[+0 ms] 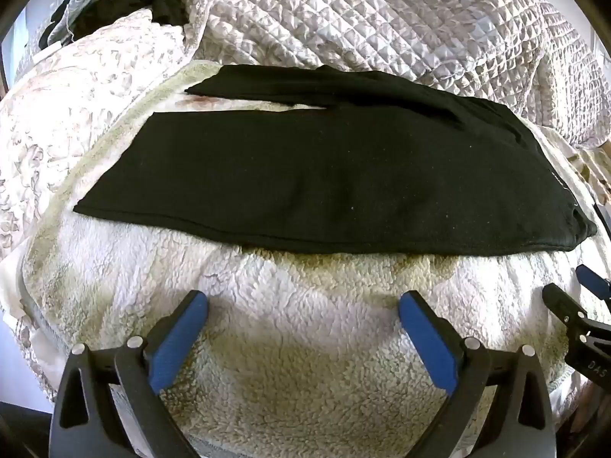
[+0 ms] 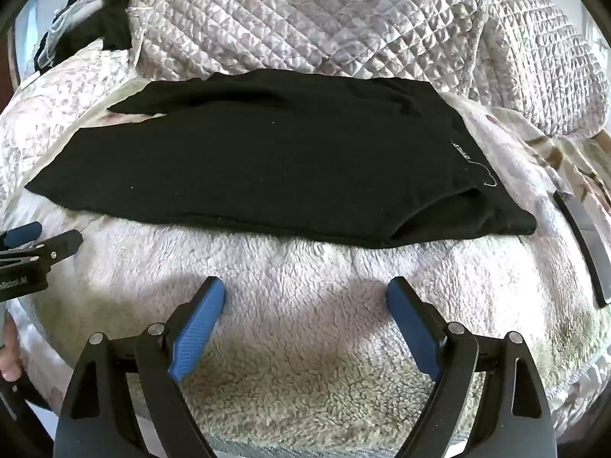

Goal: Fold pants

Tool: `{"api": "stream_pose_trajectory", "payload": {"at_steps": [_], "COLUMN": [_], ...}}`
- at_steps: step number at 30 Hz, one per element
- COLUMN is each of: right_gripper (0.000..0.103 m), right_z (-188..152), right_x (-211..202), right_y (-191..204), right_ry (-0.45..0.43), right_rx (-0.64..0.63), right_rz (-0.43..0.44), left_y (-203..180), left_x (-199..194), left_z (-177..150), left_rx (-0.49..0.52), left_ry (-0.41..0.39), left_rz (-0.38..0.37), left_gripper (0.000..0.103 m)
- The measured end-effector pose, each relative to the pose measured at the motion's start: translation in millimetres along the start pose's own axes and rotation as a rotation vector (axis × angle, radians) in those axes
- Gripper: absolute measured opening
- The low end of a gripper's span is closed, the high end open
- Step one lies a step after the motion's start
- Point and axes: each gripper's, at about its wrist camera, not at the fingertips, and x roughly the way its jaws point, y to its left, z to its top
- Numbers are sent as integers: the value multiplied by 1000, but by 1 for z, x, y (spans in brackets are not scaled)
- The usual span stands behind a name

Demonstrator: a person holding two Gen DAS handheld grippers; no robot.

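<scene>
Black pants [image 1: 305, 175] of soft, matte knit lie flat on a nubbly cream fleece [image 1: 305, 343], long axis running left to right, waistband at the right (a small white label shows there) and legs tapering leftward, the far leg splitting off in a narrow wedge. Behind sits a shiny diamond-quilted cover [image 1: 382, 19]. The left gripper [image 1: 303, 305] and right gripper [image 2: 305, 292] hover over bare fleece, blue-padded fingers spread wide, holding nothing.

Left gripper [image 2: 42, 238] body, seen in the right wrist view: partial marking "nRobot_AI". Right gripper [image 1: 573, 286] body: "DAS". Pants [image 2: 267, 160] waistband print: illegible.
</scene>
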Motion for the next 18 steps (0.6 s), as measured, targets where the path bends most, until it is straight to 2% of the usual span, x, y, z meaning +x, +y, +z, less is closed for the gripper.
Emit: {"api": "stream_pose_trajectory", "payload": {"at_steps": [18], "right_gripper": [87], "right_z": [1], "right_x": [3], "right_y": [1], "right_ry": [33], "right_rx": [1], "right_rz": [-13], "left_y": [-2], "left_x": [1], "left_z": [-3], "left_rx": [12], "left_ry": [-1], "left_rz": [7], "left_gripper": [102]}}
